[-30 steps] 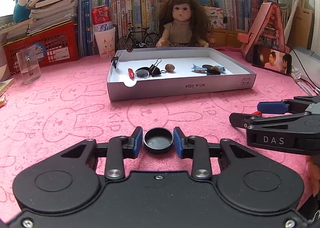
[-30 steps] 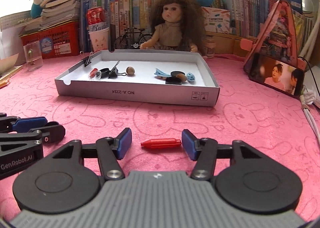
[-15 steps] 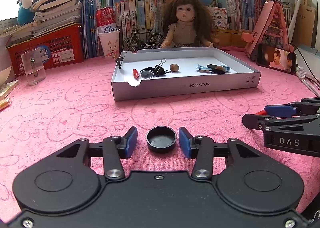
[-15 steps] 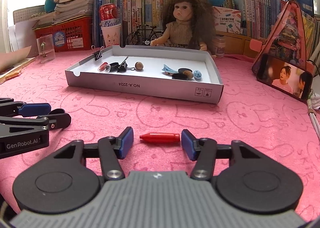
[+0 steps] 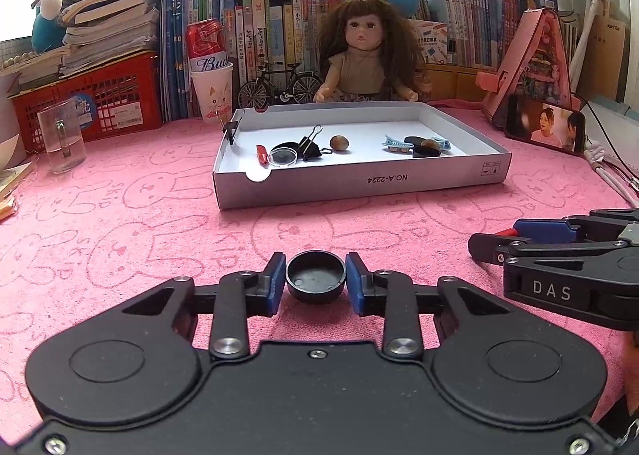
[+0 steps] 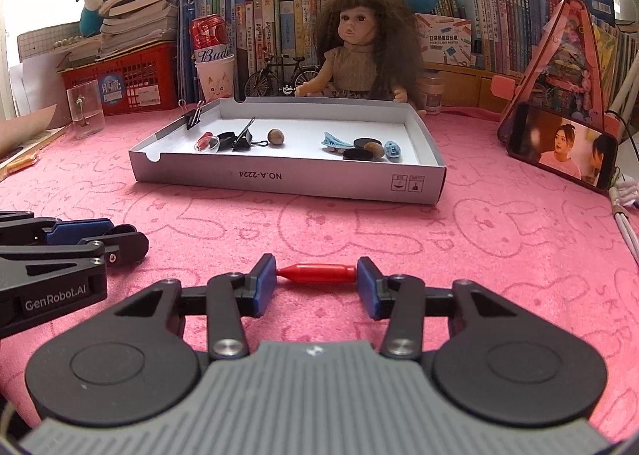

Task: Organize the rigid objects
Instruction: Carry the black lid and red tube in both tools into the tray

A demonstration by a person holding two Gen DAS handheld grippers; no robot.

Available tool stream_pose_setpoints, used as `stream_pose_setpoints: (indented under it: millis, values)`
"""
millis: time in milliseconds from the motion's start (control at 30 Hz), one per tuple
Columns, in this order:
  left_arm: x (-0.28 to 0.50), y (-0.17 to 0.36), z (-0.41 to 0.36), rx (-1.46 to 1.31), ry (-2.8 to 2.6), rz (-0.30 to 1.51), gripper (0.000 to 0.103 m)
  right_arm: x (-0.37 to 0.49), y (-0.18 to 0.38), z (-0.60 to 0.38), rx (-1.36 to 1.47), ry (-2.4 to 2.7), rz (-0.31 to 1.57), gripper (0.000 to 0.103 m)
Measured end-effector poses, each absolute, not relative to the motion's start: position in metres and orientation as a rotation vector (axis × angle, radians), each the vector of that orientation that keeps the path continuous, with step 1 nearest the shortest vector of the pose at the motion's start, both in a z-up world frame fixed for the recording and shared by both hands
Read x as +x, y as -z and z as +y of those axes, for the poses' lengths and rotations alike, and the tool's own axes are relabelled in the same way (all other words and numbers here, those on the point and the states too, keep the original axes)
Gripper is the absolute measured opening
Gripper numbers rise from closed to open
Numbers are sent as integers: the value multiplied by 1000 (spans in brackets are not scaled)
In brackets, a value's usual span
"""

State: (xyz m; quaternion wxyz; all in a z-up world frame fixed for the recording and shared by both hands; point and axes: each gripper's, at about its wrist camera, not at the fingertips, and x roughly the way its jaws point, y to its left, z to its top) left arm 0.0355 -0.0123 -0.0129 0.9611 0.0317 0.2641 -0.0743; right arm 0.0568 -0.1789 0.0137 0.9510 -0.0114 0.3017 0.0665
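A pink cloth (image 5: 120,223) covers the table; a shallow white tray (image 5: 359,183) lies on it, straight ahead of both grippers and well apart from them. The tray already holds several small items, among them a binder clip (image 5: 309,145), a nut (image 5: 339,143) and a blue hair clip (image 5: 395,143).

Left gripper (image 5: 316,280): the 2 blue pads sit against opposite sides of a round black cap (image 5: 316,280), open side up. The jaws are closed to the cap's width and appear to grip it; whether it rests on the cloth or is lifted clear cannot be told.

Right gripper (image 6: 316,282): the pads meet the 2 ends of a red cap (image 6: 317,273), a slim tapered piece. Its long axis runs left to right, across the gripper and in line with the closing direction, so it is held end to end, pointed tip at the left pad. This grip probably tolerates little twist.

Key relation: each piece lies between its own gripper's pads, and the tray lies directly forward of both. The 2 grippers stand side by side, about equally near the tray; the likely next move is a forward carry over the tray's near wall.
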Motion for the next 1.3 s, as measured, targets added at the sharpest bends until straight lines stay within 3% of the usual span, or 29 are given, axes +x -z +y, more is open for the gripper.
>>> stream_pose_setpoints:
  millis: [1300]
  values:
    - [83, -18, -18, 11, 138, 532, 30, 100, -38, -194, 15, -65, 597, 50]
